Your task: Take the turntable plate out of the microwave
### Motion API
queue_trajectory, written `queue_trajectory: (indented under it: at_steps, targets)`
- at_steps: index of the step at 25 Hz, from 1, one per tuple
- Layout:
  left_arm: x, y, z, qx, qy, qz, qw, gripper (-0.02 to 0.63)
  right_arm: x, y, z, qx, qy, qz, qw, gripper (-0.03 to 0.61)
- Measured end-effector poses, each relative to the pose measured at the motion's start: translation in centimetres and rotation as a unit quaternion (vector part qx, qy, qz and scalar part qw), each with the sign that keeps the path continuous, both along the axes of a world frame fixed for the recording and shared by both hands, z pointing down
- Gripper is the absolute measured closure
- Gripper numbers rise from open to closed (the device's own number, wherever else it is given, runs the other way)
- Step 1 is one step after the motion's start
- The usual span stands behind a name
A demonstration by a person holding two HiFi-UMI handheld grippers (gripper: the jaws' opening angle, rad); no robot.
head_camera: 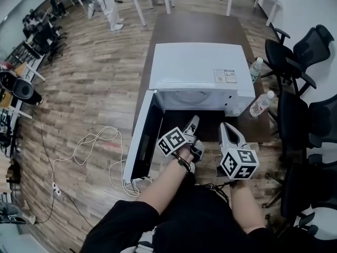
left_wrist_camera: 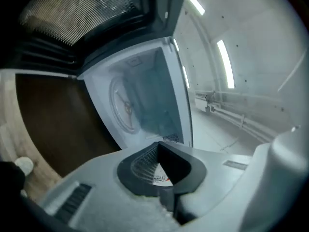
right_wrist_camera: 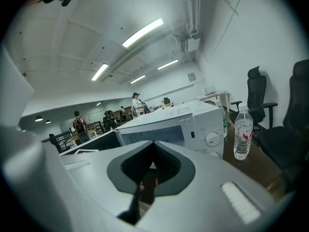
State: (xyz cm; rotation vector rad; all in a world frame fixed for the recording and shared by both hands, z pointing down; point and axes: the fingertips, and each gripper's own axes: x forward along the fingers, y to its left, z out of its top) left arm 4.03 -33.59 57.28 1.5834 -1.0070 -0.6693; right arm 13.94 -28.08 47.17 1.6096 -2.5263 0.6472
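Note:
The white microwave (head_camera: 197, 67) stands on a dark brown table (head_camera: 195, 25), its door (head_camera: 141, 141) swung open to the left. Inside the cavity the round glass turntable plate (left_wrist_camera: 126, 105) lies on its ring; from the head view it shows only faintly (head_camera: 184, 98). My left gripper (head_camera: 194, 121) hangs in front of the open cavity, rolled onto its side, jaws shut with nothing between them (left_wrist_camera: 159, 151). My right gripper (head_camera: 225, 126) is beside it, before the control panel, also shut and empty (right_wrist_camera: 153, 149). Neither touches the plate.
Two water bottles (head_camera: 261, 103) (head_camera: 255, 69) stand on the table right of the microwave, one also in the right gripper view (right_wrist_camera: 243, 135). Black office chairs (head_camera: 297, 51) line the right side. A white cable (head_camera: 95, 141) lies on the wooden floor at left. People stand far off.

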Motion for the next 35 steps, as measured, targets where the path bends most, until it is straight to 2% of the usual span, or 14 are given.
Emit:
queue_trajectory:
  at_steps: [3,7,12,22,30,35]
  targets:
    - [-0.4,-1.1,1.3,-0.023,0.038,-0.018,0.9989,0.614,0.2,-0.5,0.3,-0.002,0.009,0.002,1.000,0.569]
    - [-1.2,-2.6,3.0,-0.053,0.055,-0.038,0.9963,0.614,0.4,-1.3,0.8,-0.008,0.016,0.006,1.000,0.569]
    - [-2.2,-4.6,4.1,-0.061,0.073,-0.060,0.9936,0.541,0.7,-2.4,1.1,-0.010,0.025,0.011,1.000,0.569]
    - [-4.2,-7.8,6.9,-0.096,0.077,-0.094,0.9879,0.461,0.0,-5.1,1.5,-0.006,0.047,0.009,0.999,0.569]
    - [-4.8,-8.9,8.8,-0.125,0.091,-0.101,0.9828,0.438,-0.2,-6.6,2.0,-0.008,0.049,0.007,0.999,0.569]
    - [-5.1,-9.3,8.9,-0.125,0.103,-0.103,0.9814,0.425,-0.3,-6.9,1.8,-0.004,0.049,0.006,0.999,0.569]
